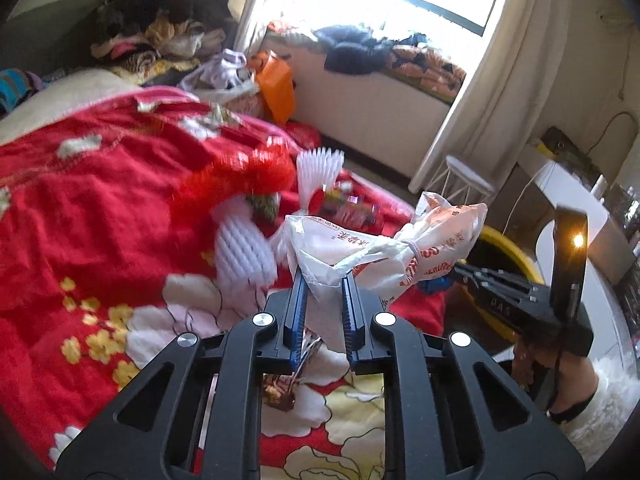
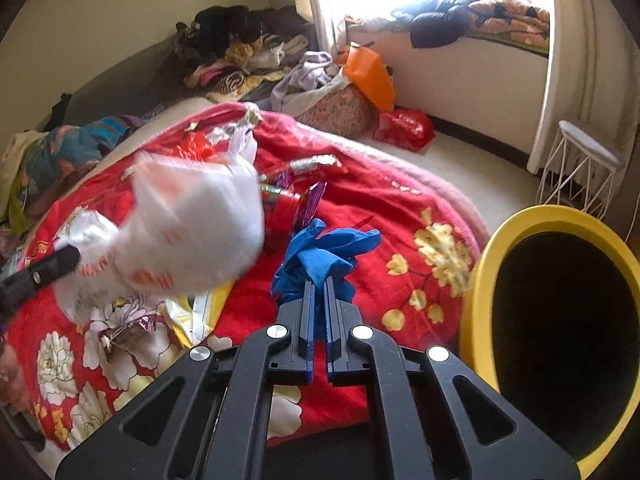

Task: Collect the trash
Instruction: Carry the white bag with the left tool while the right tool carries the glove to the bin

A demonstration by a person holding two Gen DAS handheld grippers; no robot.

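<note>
My left gripper (image 1: 323, 276) is shut on a white plastic bag with orange print (image 1: 380, 252) and holds it above the red flowered blanket (image 1: 100, 208). The bag shows blurred in the right wrist view (image 2: 188, 224). My right gripper (image 2: 319, 280) is shut on a crumpled blue glove (image 2: 324, 256), held above the blanket next to the yellow bin (image 2: 476, 300). In the left wrist view the right gripper (image 1: 464, 272) reaches in from the right. Wrappers (image 2: 292, 200), white foam netting (image 1: 244, 256) and a yellow packet (image 2: 196, 316) lie on the blanket.
The yellow bin with a dark inside stands on the floor at the bed's right (image 1: 500, 240). A white wire stool (image 2: 580, 172), a red bag (image 2: 404, 128) and an orange bag (image 2: 368, 76) are by the window. Piled clothes (image 2: 240, 52) cover the far bed.
</note>
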